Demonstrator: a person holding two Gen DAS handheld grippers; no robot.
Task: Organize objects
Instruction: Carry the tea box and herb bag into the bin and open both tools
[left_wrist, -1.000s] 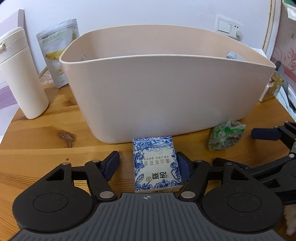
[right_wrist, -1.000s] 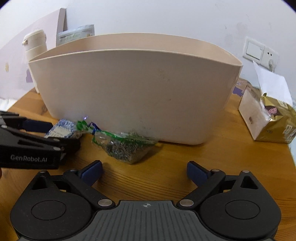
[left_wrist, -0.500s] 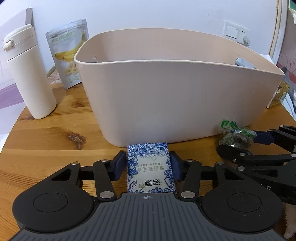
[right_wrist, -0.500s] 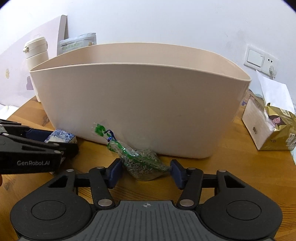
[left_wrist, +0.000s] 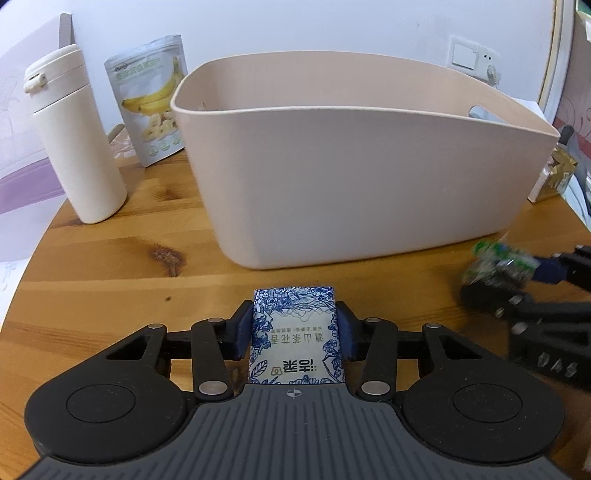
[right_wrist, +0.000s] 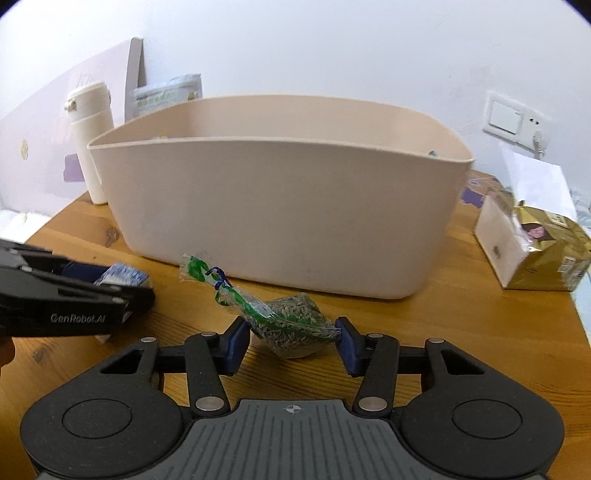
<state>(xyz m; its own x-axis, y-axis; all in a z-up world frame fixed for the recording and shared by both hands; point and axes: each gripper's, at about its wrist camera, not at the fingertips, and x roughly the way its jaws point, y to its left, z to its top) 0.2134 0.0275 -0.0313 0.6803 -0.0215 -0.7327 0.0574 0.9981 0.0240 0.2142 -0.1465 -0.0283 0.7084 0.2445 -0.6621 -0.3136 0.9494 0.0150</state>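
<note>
Both sets of jaws are pinching: the left gripper (left_wrist: 294, 334) is clamping the blue-and-white tissue pack (left_wrist: 295, 332) by its long sides, and the right gripper (right_wrist: 291, 341) is squeezing the clear bag of seeds (right_wrist: 291, 325) at its bulging bottom. Dominating both views, the beige tub (left_wrist: 354, 184) is standing on the round wooden table (left_wrist: 103, 273), just beyond the two held items. At the table's left, a cream tumbler (left_wrist: 75, 140) is standing upright, with a banana chip pouch (left_wrist: 151, 114) leaning against the wall behind it. On the right side, a gold-wrapped box (right_wrist: 535, 254) is lying near the tub. The bag's green-printed neck, tied with blue wire, is trailing up and to the left.
</note>
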